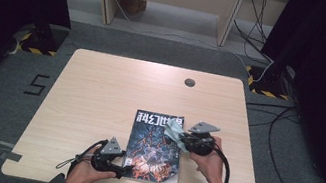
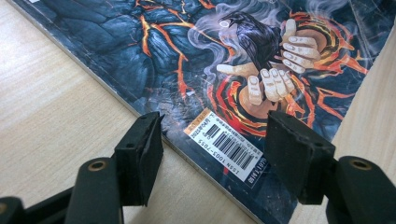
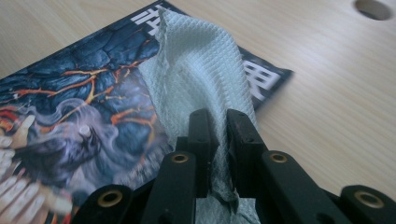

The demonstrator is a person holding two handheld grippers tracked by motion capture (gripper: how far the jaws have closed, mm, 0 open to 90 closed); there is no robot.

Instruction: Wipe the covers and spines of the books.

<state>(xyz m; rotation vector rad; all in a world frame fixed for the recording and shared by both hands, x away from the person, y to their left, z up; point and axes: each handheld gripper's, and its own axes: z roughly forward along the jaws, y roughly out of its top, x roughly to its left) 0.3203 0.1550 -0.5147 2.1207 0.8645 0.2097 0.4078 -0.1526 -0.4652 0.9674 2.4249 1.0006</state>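
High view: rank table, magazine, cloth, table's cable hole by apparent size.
1. table
2. magazine
3. cloth, partly bunched in the right gripper
4. cable hole
No close calls.

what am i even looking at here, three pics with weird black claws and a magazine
A person sits at a wooden table, holding hand-held tongs in each hand. One picture looks down from above; the other two come from cameras riding on each tool. A magazine with a dark lava-patterned cover lies on the table. The left tongs stand open around its barcode corner, one jaw over the table, one over the cover. The right tongs are shut on a pale green cloth over the magazine.
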